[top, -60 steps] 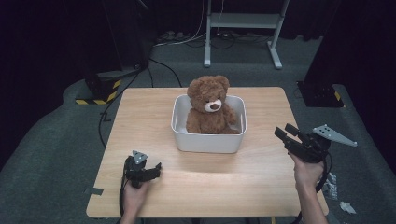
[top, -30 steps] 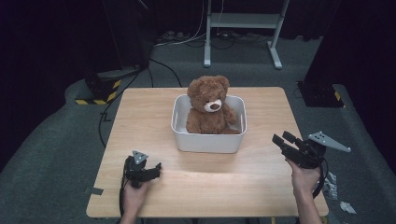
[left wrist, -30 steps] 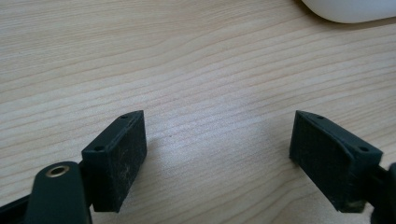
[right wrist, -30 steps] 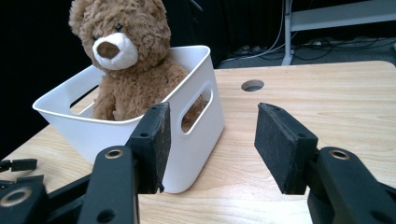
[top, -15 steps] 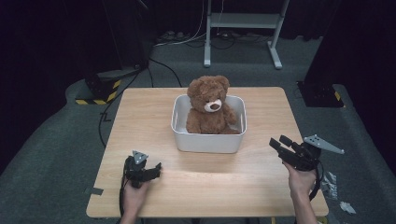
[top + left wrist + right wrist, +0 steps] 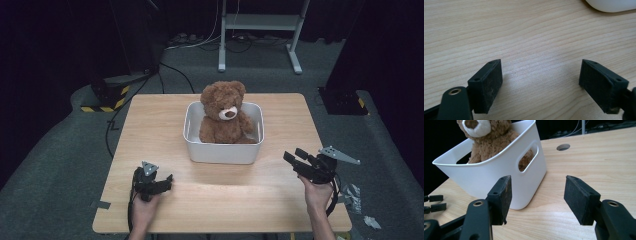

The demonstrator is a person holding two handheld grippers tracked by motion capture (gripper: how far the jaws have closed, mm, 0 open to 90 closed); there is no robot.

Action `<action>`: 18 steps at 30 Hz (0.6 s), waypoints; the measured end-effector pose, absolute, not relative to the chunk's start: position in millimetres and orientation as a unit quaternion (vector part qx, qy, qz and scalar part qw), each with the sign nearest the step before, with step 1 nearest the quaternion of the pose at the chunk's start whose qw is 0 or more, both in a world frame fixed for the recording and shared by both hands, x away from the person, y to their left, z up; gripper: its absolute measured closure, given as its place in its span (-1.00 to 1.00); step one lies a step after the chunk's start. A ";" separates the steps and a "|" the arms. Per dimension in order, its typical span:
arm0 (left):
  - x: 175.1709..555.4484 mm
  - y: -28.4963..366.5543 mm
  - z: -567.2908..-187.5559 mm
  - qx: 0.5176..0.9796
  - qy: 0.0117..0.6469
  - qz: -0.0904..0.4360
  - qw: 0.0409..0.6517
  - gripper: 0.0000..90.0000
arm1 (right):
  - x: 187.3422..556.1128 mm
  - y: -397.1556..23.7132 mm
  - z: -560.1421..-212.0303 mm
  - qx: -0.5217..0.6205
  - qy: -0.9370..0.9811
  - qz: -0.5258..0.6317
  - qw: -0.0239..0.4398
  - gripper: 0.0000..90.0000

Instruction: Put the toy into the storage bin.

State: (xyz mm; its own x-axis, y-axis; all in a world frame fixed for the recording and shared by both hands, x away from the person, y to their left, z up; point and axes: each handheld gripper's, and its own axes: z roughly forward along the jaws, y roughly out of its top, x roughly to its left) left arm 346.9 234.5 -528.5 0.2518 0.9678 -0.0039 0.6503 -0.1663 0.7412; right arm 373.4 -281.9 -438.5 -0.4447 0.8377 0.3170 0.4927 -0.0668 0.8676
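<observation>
A brown teddy bear (image 6: 224,112) sits upright in a white tub (image 6: 223,150) at the middle of the wooden table (image 6: 225,195). My left gripper (image 6: 169,179) rests on the table near the front left, pointing right. Its jaws (image 6: 540,62) stand open over bare wood, with the tub's corner (image 6: 609,5) ahead. My right gripper (image 6: 294,155) hangs low at the front right, aimed at the tub's side. In the right gripper view its jaws (image 6: 539,178) have just been opening, with nothing between them; the tub (image 6: 486,175) and the bear (image 6: 489,142) lie beyond.
A round hole (image 6: 563,147) is cut in the tabletop behind the tub. A metal stand (image 6: 260,25) and cables (image 6: 150,80) are on the floor behind the table. Tape scraps (image 6: 357,197) lie on the floor off the right edge.
My right gripper has sunk towards the table and drifted slightly left. The left gripper, the bear and the tub have stayed put.
</observation>
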 end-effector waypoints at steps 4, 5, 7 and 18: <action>346.9 234.5 -528.5 0.723 0.560 0.247 0.322 -0.58 | 375.0 -280.9 -442.9 0.506 0.665 0.526 0.160 -0.14; 346.9 234.6 -528.4 0.723 0.560 0.247 0.322 -0.58 | 375.5 -280.7 -443.9 0.506 0.665 0.525 0.160 -0.13; 346.9 234.5 -528.5 0.723 0.560 0.247 0.322 -0.58 | 376.6 -279.9 -445.4 0.510 0.667 0.518 0.162 -0.14; 346.9 234.5 -528.5 0.722 0.560 0.247 0.322 -0.58 | 384.7 -275.1 -457.9 0.517 0.679 0.496 0.160 -0.18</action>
